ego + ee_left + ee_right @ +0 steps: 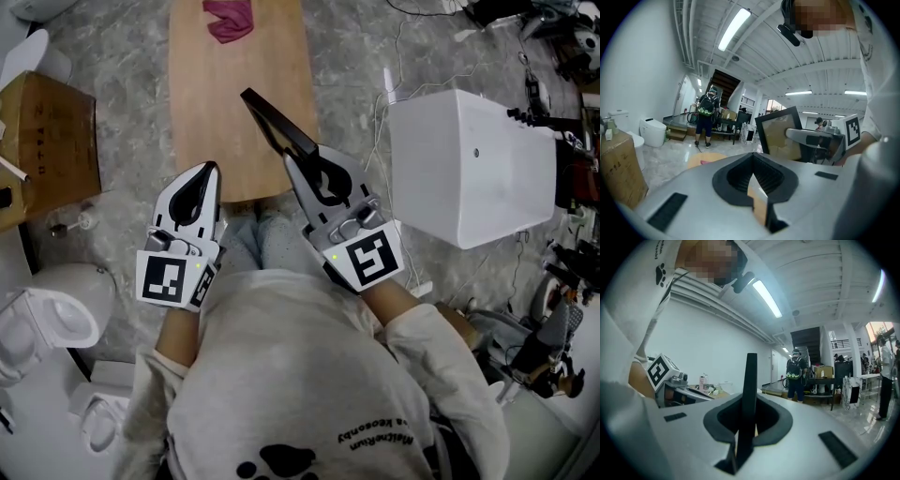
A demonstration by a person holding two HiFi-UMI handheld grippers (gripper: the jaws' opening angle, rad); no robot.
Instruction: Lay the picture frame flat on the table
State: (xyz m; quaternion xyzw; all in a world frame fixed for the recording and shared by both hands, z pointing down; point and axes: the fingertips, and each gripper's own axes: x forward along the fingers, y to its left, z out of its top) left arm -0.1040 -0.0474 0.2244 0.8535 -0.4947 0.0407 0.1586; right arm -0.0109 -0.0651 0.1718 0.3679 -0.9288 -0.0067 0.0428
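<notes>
Jaws: right gripper (748, 414) clamps picture frame (750, 373) edge-on | left gripper view: its face

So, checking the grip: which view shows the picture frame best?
The left gripper view: the picture frame faces that camera, border and panel visible. The head view and the right gripper view show only its thin edge, clamped in the right claw.

Bright even indoor light, ceiling tube lamp (734, 29) glaring, fisheye-bent dark corners
</notes>
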